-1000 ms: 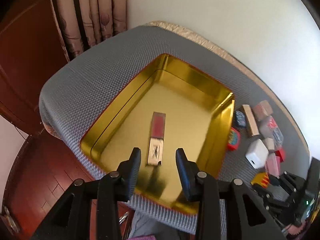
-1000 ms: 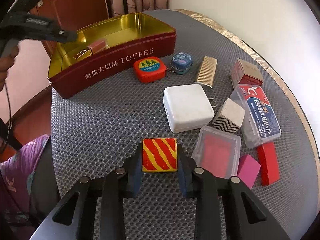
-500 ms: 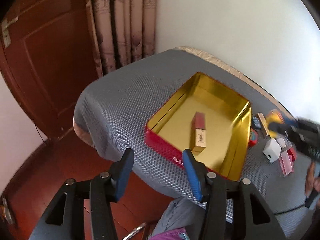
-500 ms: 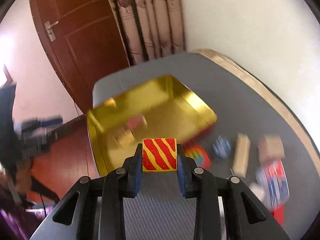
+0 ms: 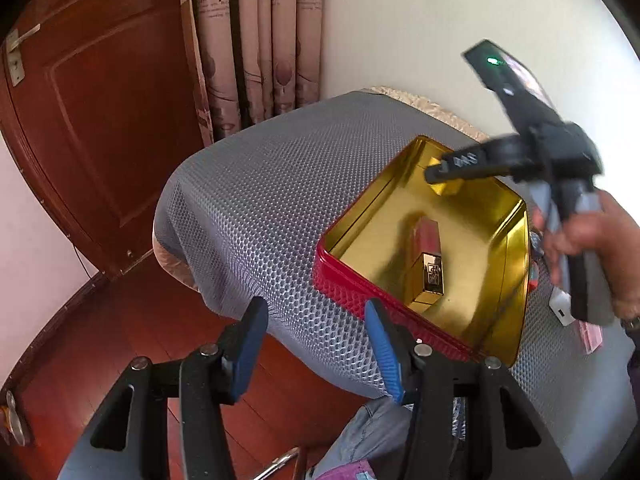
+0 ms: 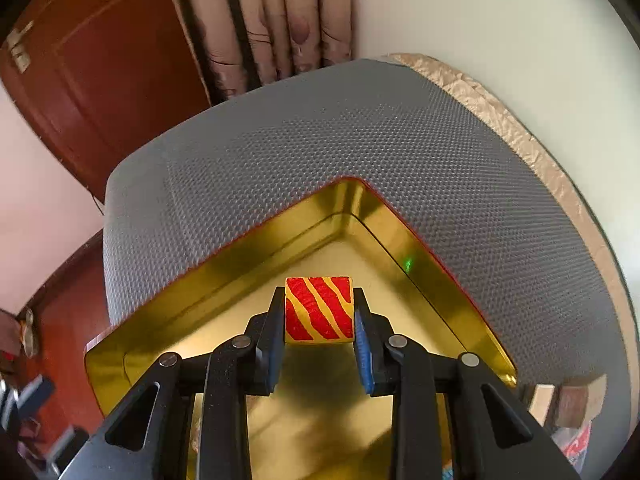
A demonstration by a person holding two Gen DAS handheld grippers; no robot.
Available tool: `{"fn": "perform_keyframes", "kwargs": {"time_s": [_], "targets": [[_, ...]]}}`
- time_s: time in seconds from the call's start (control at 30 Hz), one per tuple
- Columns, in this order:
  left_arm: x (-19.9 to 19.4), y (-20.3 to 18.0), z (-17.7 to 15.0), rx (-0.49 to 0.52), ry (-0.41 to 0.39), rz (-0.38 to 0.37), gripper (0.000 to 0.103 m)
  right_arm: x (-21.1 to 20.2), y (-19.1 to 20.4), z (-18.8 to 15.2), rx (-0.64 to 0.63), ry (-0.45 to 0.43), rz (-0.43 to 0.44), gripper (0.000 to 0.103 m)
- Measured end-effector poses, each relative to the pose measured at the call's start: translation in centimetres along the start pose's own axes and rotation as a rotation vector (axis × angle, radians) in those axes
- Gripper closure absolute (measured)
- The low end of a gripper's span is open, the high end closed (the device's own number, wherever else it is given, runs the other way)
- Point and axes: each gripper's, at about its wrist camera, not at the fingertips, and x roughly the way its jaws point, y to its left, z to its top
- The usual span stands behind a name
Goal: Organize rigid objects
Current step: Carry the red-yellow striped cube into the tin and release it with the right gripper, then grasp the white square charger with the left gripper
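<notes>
While the left gripper (image 5: pixel 316 344) is hanging off the near-left corner of the table (image 5: pixel 256 200), its blue-padded fingers (image 5: pixel 250 340) are standing spread with nothing between them, above the wooden floor (image 5: pixel 120 320) and the table's edge. Behind it a brown door (image 5: pixel 92 100) and a curtain (image 5: pixel 260 40) are showing. Just right of the fingers, the red tin (image 5: pixel 352 292) is sitting on the grey mat, its gold inside holding a lipstick (image 5: pixel 430 260) lying lengthwise. Further right, the right gripper (image 5: pixel 444 172) is reaching in over the tin's far corner, held by a hand (image 5: pixel 592 240); the view there is blurred. A white charger (image 5: pixel 560 308) and a pink box (image 5: pixel 592 336) are lying on the mat beyond the tin's right wall.

From the right wrist, the right gripper (image 6: pixel 319 312) is pinching a red-and-yellow striped block (image 6: pixel 319 309) between its fingers (image 6: pixel 362 348), over the tin (image 6: pixel 400 220) near its far corner, whether touching the floor of it I cannot tell. At the right edge, small boxes (image 6: pixel 580 400) are resting beside the tin.
</notes>
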Motion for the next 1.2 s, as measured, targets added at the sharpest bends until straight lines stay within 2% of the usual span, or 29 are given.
{"fn": "perform_keyframes", "kwargs": {"time_s": [0.3,0.5,0.67,0.77,0.83,0.9,0.93,1.07,1.1,1.2], "targets": [[0.9,1.2,0.2,-0.045,0.043,-0.016,0.051,2.9,-0.2,0.8,0.049,0.031,-0.014,0.076],[0.6,1.0,0.1,-0.044,0.037,-0.006,0.051,2.8,-0.5,0.9,0.079,0.006,-0.005,0.073],[0.0,0.6,-0.1,-0.021,0.013,0.018,0.051,-0.4,-0.7,0.0,0.103,-0.098,0.041,0.073],[-0.3,0.5,-0.1,-0.015,0.0,0.018,0.051,-4.9,-1.8,-3.2,0.171,-0.238,0.099,0.069],[-0.7,0.0,-0.3,0.003,-0.018,0.024,0.051,-8.3,-2.8,-7.5,0.214,-0.345,0.114,0.056],[-1.1,-0.4,-0.5,0.027,-0.033,0.026,0.051,-10.8,-3.5,-12.1,0.24,-0.409,0.045,0.035],[-1.3,-0.7,-0.5,0.038,-0.039,0.026,0.051,-12.0,-4.1,-15.3,0.256,-0.435,-0.02,0.028],[-2.6,-2.5,-1.1,0.106,-0.079,0.023,0.051,-14.8,-7.3,-25.3,0.312,-0.42,-0.296,0.024],[-2.9,-3.0,-1.3,0.128,-0.092,0.017,0.051,-15.4,-8.8,-28.2,0.322,-0.391,-0.416,0.021],[-4.2,-5.5,-2.1,0.203,-0.104,-0.034,0.051,-16.1,-12.6,-33.2,0.387,-0.318,-0.595,0.02]]}}
